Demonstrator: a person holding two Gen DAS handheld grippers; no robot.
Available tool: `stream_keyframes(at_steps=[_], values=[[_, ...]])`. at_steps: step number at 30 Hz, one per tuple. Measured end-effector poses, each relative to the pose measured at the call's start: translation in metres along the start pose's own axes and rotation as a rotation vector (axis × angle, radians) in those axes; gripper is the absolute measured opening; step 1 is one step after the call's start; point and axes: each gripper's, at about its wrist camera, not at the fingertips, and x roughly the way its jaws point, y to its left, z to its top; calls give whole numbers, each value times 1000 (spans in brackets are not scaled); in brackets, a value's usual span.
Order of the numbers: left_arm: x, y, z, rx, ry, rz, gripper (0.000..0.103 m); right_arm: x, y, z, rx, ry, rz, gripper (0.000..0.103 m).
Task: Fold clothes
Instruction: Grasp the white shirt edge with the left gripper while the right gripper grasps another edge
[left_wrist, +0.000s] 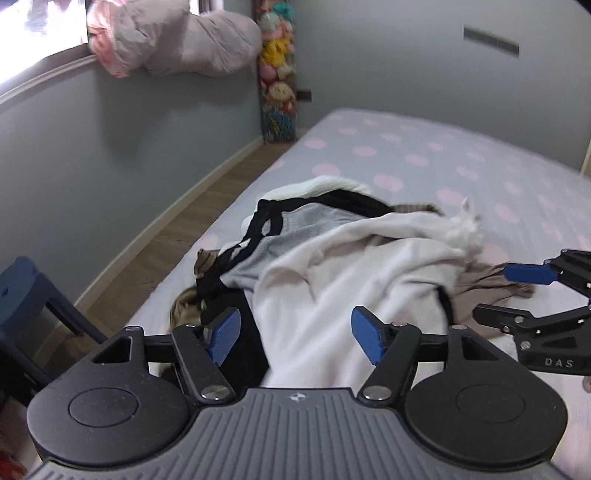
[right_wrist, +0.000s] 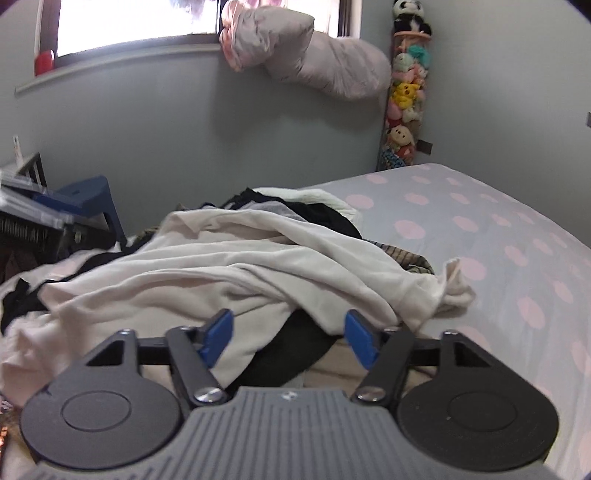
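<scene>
A heap of clothes lies on a bed with a grey sheet with pink dots (left_wrist: 443, 155). A cream-white garment (left_wrist: 351, 266) lies crumpled on top, over a grey top with black trim (left_wrist: 295, 229), black cloth and a brown striped piece. My left gripper (left_wrist: 295, 338) hovers over the white garment's near part, its blue pads apart and gripping nothing. My right gripper (left_wrist: 517, 295) shows at the right over brown cloth. In the right wrist view my right gripper (right_wrist: 289, 336) is open above the white garment (right_wrist: 221, 266) and black cloth, with the bed sheet (right_wrist: 498, 240) to its right.
A strip of wooden floor (left_wrist: 184, 221) runs between the bed and the grey wall. A blue stool (left_wrist: 22, 291) stands at the left. A column of plush toys (left_wrist: 277, 74) fills the corner. A pinkish quilt (left_wrist: 177, 37) hangs from the window sill, where a red cup (right_wrist: 44, 62) stands.
</scene>
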Motion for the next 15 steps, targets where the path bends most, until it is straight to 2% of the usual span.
stream_keyframes(at_steps=[2, 6, 8, 10, 11, 12, 13, 14, 15], values=[[23, 5, 11, 25, 30, -17, 56, 21, -4, 2, -6, 23, 6, 66], [62, 13, 20, 35, 87, -63, 53, 54, -9, 0, -10, 67, 17, 66], [78, 19, 21, 11, 112, -73, 52, 67, -10, -2, -6, 78, 27, 64], [86, 24, 22, -15, 114, -104, 45, 72, -11, 0, -3, 69, 32, 62], [91, 27, 22, -28, 115, -120, 41, 74, -12, 1, -1, 64, 34, 56], [95, 29, 23, -41, 116, -135, 39, 74, -12, 2, 0, 61, 41, 46], [95, 30, 24, -55, 111, -147, 32, 73, -13, 3, 0, 59, 44, 38], [94, 30, 25, -68, 107, -158, 24, 72, -13, 4, 1, 56, 46, 24], [94, 31, 25, -81, 103, -169, 20, 71, -13, 6, 1, 54, 49, 19]])
